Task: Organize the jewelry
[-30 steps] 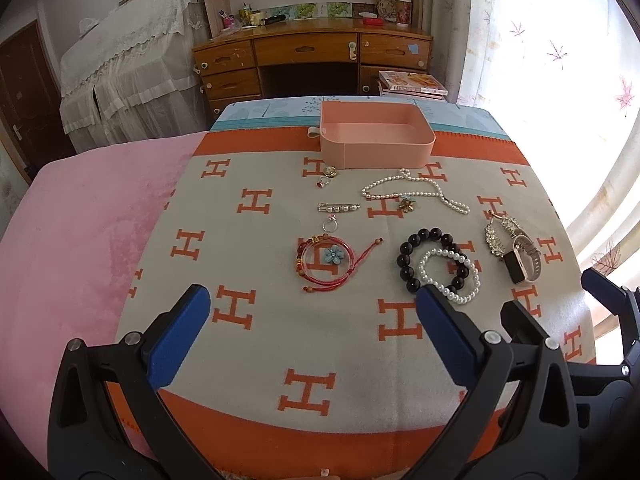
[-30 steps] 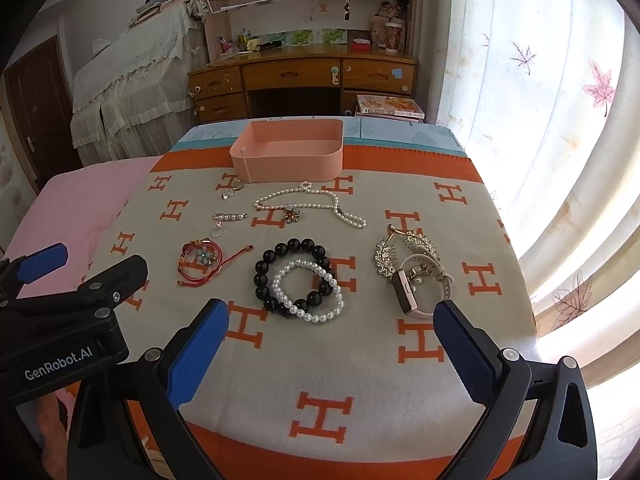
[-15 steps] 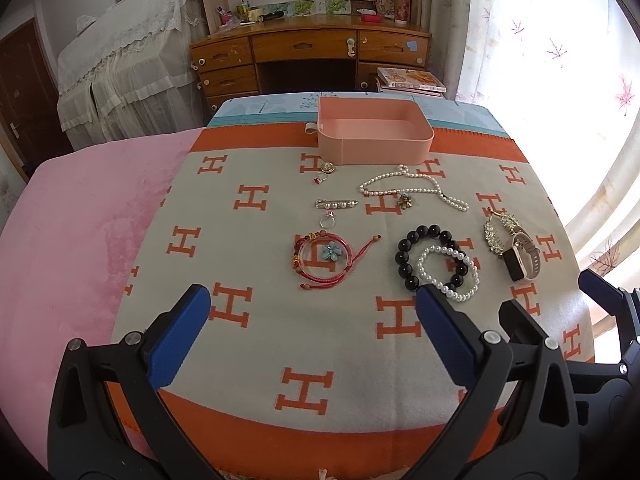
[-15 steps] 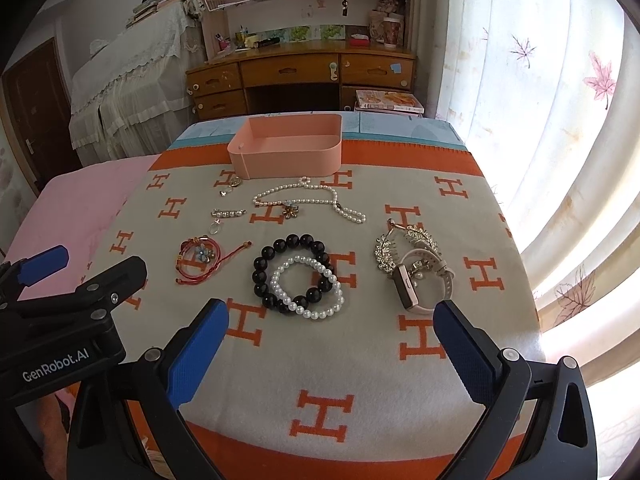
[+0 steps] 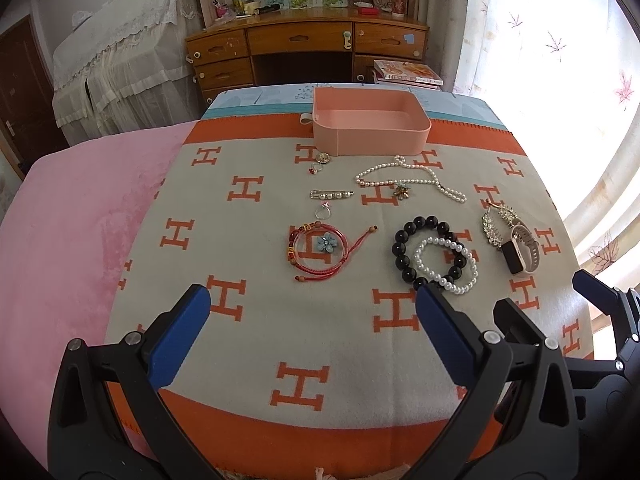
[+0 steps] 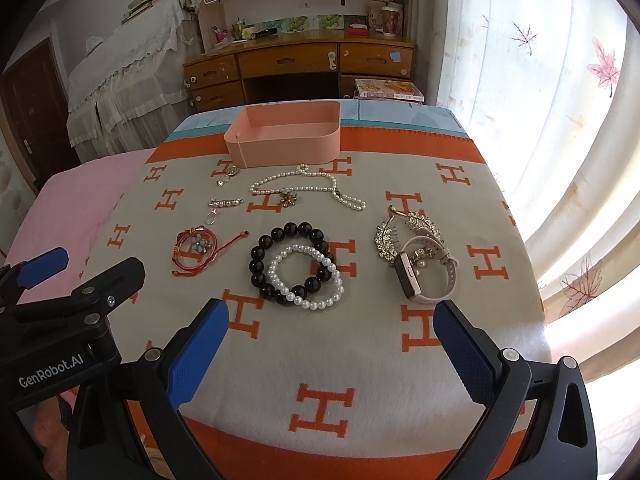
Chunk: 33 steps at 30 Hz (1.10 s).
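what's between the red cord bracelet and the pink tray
In the left wrist view, a ring, a pearl pin and two small rings lie between the red cord bracelet and the pink tray.

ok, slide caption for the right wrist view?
Open right gripper hovers over black bead bracelet, pearl bracelet and watch; pink tray empty.

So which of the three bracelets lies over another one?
The white pearl bracelet: it overlaps the near side of the black bead bracelet. The red cord bracelet lies apart to their left, touching neither.
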{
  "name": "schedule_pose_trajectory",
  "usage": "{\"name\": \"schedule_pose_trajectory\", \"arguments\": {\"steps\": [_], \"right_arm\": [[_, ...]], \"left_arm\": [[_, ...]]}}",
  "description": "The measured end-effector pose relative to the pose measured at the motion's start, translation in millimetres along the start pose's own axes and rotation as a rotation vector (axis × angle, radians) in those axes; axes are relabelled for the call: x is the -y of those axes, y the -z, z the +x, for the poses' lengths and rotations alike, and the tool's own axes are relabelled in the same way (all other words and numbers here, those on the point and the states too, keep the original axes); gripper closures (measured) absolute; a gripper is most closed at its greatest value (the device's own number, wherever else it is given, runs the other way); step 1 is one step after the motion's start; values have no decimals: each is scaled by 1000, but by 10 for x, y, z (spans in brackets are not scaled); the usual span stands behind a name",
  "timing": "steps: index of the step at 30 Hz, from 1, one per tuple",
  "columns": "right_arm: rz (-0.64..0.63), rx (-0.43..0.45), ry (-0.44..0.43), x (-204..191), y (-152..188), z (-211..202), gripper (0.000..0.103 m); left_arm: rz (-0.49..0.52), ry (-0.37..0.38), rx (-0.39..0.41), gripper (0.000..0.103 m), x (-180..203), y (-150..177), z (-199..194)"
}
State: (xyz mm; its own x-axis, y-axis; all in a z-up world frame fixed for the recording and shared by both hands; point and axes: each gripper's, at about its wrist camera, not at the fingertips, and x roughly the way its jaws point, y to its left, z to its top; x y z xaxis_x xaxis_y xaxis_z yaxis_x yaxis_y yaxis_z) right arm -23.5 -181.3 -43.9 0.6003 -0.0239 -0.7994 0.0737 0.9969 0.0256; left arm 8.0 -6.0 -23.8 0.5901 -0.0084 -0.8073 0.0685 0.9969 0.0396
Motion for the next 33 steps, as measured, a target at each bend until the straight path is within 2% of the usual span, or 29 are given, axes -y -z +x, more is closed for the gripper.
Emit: {"name": "schedule_pose_trajectory", "arguments": {"steps": [18, 33], "right_arm": [[11, -43, -7, 5, -73, 153, 0], [21, -72, -7, -2, -169, 286, 0]], "left_arm": [[16, 2, -9, 1, -25, -47, 104], [12, 100, -38, 1, -74, -170, 234]]}}
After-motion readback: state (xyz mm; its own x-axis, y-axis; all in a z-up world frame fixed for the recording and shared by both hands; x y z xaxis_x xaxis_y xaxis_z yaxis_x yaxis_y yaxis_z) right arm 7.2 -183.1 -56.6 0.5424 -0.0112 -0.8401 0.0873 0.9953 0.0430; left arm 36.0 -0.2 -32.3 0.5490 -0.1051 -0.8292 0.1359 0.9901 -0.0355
